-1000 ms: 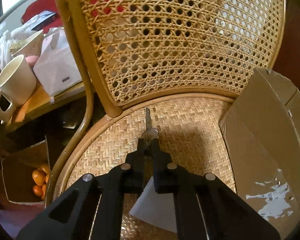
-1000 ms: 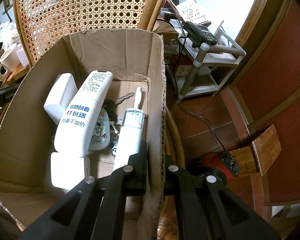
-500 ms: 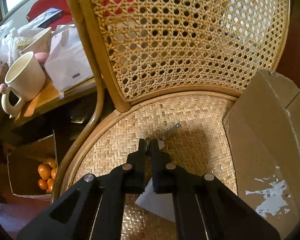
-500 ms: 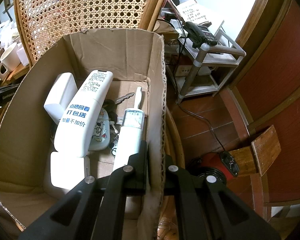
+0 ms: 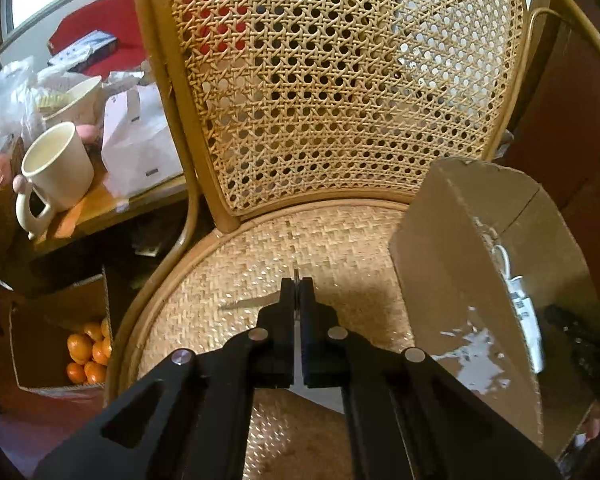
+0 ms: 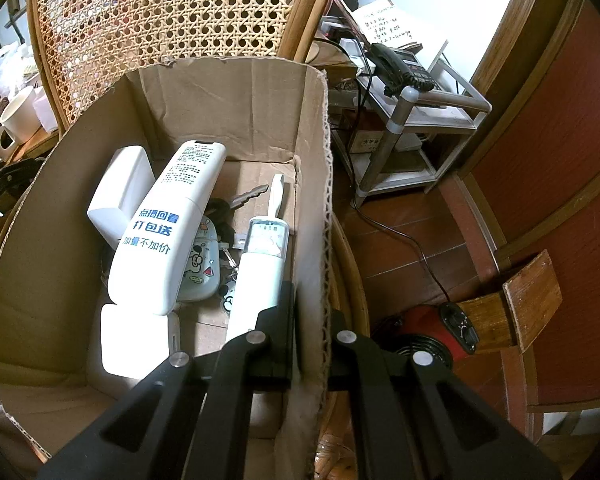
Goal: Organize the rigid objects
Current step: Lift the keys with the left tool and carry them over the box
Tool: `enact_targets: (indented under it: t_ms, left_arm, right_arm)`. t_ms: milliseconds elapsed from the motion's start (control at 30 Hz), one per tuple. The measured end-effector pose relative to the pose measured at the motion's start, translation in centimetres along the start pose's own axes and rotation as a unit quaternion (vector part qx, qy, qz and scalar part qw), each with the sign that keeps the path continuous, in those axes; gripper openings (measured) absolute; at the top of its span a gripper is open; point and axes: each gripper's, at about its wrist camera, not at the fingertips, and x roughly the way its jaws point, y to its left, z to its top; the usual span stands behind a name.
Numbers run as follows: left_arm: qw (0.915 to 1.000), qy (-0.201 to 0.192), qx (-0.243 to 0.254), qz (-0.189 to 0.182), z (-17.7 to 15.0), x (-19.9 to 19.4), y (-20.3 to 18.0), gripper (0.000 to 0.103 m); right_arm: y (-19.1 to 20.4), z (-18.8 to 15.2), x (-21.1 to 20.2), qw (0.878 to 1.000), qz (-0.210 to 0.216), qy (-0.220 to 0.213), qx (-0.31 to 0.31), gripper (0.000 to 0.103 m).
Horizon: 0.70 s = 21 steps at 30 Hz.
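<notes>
To my left stands a table with a cream mug [image 5: 58, 170] and a white paper bag [image 5: 140, 148]; below it a box of oranges [image 5: 88, 350] sits on the floor; to my right a metal stand bearing a black telephone [image 6: 400, 66], and a red appliance [image 6: 428, 340] on the wooden floor. The woven chair seat [image 5: 260, 248] lies open and bare ahead of my left gripper [image 5: 297, 284], bounded behind by the caned backrest [image 5: 340, 80] and on the right by the cardboard box [image 5: 472, 280], whose near wall rises tall. My left jaws are closed on a thin metal piece [image 5: 296, 276], seen edge-on as a sliver between the tips, clear of the seat; what it is I cannot tell. My right gripper [image 6: 308, 292] is pinched shut on the box's side wall, one finger inside, one outside. Inside lie a white remote [image 6: 168, 232], a lint roller [image 6: 262, 256], keys [image 6: 248, 196] and white blocks [image 6: 118, 192], crowded together.
</notes>
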Motion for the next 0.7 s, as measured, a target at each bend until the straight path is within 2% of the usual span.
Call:
enact_targets:
  t_ms: [133,300,500,700]
  left_arm:
    - [0.9999,-0.006,-0.011,0.004,-0.1,-0.7,0.4,0.002]
    - [0.9984,-0.017,-0.045,-0.029,0.0,-2.4,1.3,0.002]
    - [0.9978,-0.044,-0.03,-0.039,0.4,-4.9,0.0,0.002]
    - [0.9942,-0.099,-0.009,-0.042,1.2,-8.5,-2.4,0.002]
  right_arm:
    - [0.0,0.0,0.0,1.0,0.0,0.0,0.001,0.007]
    - [0.0,0.0,0.0,1.0,0.0,0.0,0.001,0.007]
    - [0.0,0.0,0.0,1.0,-0.001,0.001,0.001,0.007]
    - [0.0,0.1,0.1,1.0,-0.002,0.002,0.001,0.007]
